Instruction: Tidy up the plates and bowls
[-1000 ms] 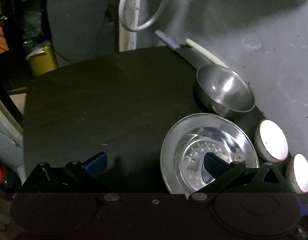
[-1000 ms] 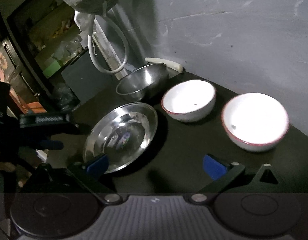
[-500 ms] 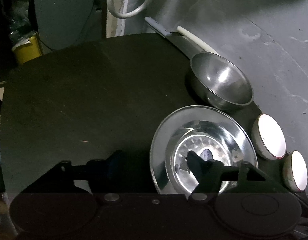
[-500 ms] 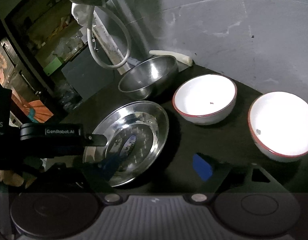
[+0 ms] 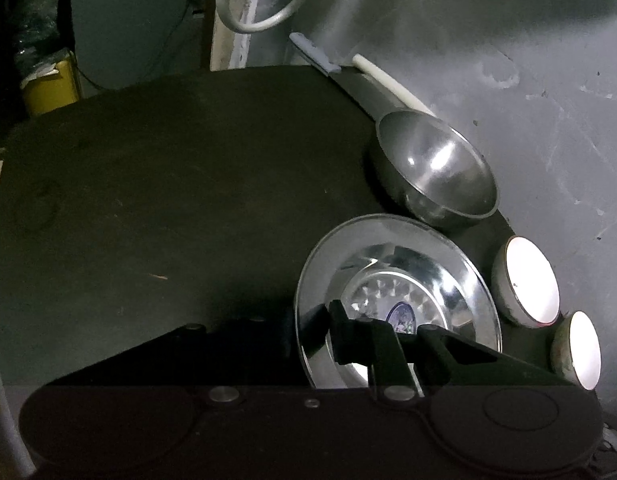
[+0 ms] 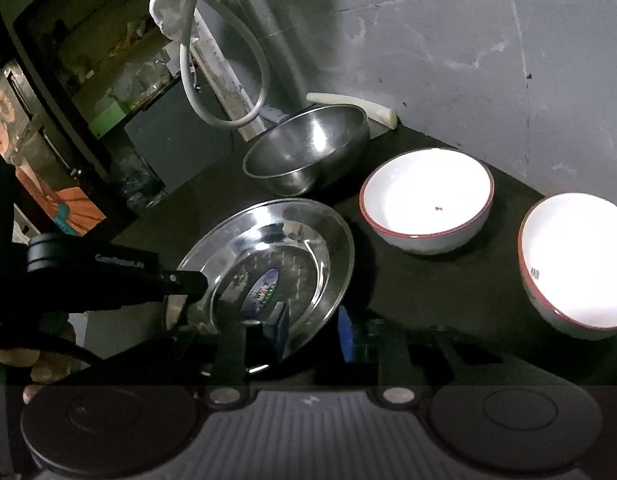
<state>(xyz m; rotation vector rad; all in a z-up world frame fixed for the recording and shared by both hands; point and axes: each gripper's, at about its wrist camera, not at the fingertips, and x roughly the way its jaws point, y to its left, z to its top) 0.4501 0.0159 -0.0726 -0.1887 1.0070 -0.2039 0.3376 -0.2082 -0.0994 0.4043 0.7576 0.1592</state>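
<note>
Steel plate (image 6: 268, 264) tilted on dark table (image 5: 168, 200), gripped at both edges: left gripper (image 5: 308, 336) jaws clamped across near rim, right gripper (image 6: 312, 330) jaws closed on opposite rim. Just beyond, steel bowl (image 6: 308, 152); beside it, two white bowls (image 6: 428, 200) near grey wall (image 6: 468, 60).

On the dark table (image 6: 428, 292) there is one steel plate (image 6: 292, 240) at about 9 o'clock in the right wrist view. One steel bowl (image 6: 308, 152) sits at 12 o'clock of it. Two white bowls stand at 3 o'clock: the nearer white bowl (image 6: 426, 200) and the farther white bowl (image 6: 576, 268). Two grippers, left gripper (image 6: 180, 300) and right gripper (image 6: 312, 332).
</note>
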